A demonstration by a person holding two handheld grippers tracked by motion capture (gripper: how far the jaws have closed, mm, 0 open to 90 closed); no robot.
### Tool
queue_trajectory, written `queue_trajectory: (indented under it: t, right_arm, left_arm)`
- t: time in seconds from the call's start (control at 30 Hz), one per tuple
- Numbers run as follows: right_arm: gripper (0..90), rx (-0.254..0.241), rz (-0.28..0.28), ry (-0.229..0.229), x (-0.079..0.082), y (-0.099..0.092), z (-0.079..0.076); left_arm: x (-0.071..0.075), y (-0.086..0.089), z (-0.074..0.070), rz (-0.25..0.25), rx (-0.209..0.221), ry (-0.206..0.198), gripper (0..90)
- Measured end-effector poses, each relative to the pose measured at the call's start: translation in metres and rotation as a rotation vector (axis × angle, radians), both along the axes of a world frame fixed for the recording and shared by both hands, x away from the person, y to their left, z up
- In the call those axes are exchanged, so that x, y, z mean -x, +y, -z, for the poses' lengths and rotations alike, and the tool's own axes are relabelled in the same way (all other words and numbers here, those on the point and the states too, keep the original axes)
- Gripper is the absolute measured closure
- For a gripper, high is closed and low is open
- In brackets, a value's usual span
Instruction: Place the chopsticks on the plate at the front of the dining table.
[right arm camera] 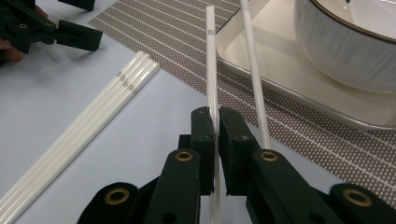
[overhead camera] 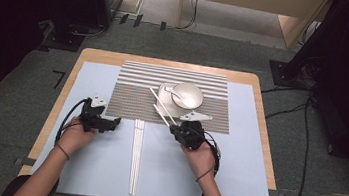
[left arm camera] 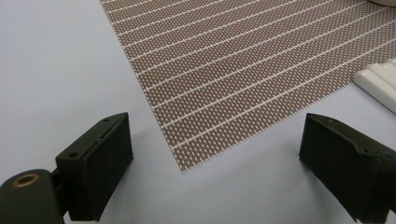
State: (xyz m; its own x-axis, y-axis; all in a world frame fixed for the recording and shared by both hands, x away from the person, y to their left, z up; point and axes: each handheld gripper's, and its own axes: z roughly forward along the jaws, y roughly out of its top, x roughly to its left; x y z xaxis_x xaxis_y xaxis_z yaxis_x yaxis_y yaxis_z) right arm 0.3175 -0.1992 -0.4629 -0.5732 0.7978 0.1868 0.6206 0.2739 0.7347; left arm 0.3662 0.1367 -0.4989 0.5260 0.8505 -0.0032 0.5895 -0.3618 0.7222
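Right hand-held gripper point(right arm camera: 216, 128) is pinching one white chopstick point(right arm camera: 211, 70) between jaws closed down to its thin shaft, holding it near its lower end at about five o'clock on the worktop point(overhead camera: 78, 167), just off the striped placemat point(overhead camera: 132, 98). In the high view the held stick is running from the right hand-held gripper point(overhead camera: 175, 127) toward eleven o'clock, its far tip reaching over the placemat beside the square plate point(overhead camera: 163, 108). A second loose chopstick point(right arm camera: 254, 70) is lying just beside it on a nearly parallel line, its far end resting over the plate's rim, where a bowl point(overhead camera: 188, 95) with a spoon point(overhead camera: 175, 93) in it is sitting. A bundle of spare chopsticks point(overhead camera: 135, 156) is lying at six o'clock on the blue sheet, long axis pointing to twelve, between the two hands.

Left hand-held gripper point(overhead camera: 113, 122) is waiting at about eight o'clock with its jaws standing wide apart and nothing between them, aimed at the placemat's near corner point(left arm camera: 184, 165). The right hand is plainly the nearer one to the stick, and any coming placement looks to depend on swinging the stick's long axis, now angled toward eleven o'clock, into line beside the plate.
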Motion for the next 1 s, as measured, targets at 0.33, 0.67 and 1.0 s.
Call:
queue_trajectory:
  t: [0.33, 0.67, 1.0]
  right_arm:
    - [85.7, -0.002, 0.001, -0.003, -0.008, 0.001, -0.003]
    - [85.8, -0.006, 0.003, -0.005, -0.016, 0.003, -0.006]
    - [85.8, -0.002, 0.000, -0.010, -0.025, 0.007, -0.008]
  left_arm:
    - [0.000, 0.000, 0.000, -0.001, 0.001, -0.001, 8.9]
    - [0.000, 0.000, 0.000, -0.002, 0.002, -0.002, 8.9]
    - [0.000, 0.000, 0.000, -0.002, 0.002, -0.001, 8.9]
